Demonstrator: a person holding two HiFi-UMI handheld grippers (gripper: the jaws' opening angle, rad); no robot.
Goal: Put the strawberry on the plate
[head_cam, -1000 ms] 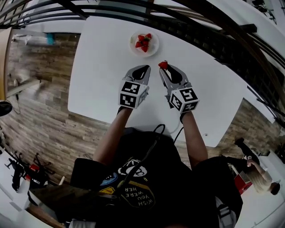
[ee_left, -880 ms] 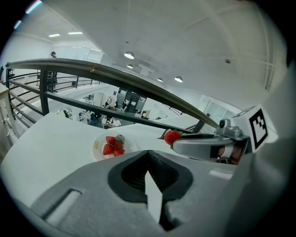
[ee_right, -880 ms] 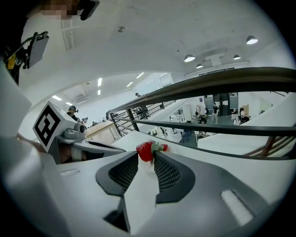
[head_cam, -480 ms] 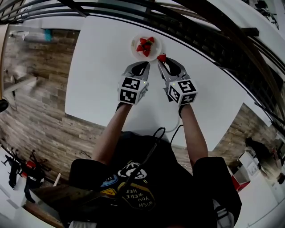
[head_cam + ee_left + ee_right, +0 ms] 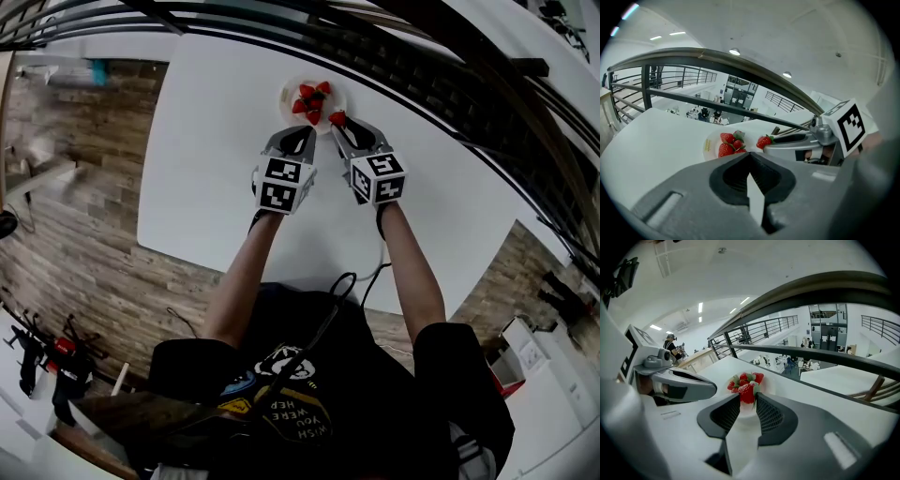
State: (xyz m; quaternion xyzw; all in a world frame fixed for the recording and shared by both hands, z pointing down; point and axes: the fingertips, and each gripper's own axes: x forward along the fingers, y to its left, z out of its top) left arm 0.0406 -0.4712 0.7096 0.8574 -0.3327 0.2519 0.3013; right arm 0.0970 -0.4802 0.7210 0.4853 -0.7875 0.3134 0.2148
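Looking down past my arms, I find the plate [image 5: 287, 93] hard to pick out, white on the white table [image 5: 216, 141]. Only the red fruit on it marks it clearly.

My left gripper [image 5: 304, 134] sits at the left with its jaws together, tip against tip, and nothing between them. In the left gripper view [image 5: 749, 154] its grey body cuts off the near table.

Just ahead of its tips, slightly to their right, lies the plate [image 5: 708, 145]. On it is a small heap of strawberries [image 5: 729, 144], packed so close that I cannot count them for sure.

At the right, my right gripper [image 5: 336, 127] is clamped on the strawberry [image 5: 337, 119], one ribbed pad pressing each side. The right gripper view [image 5: 747, 398] shows the strawberry [image 5: 746, 392] standing up between the tips, its lower end hidden down between the pads. My jaws also cover the plate's near rim.

That strawberry is at the plate's near right edge, apart from the heap [image 5: 745, 378]. I cannot tell whether it touches the plate [image 5: 771, 380].
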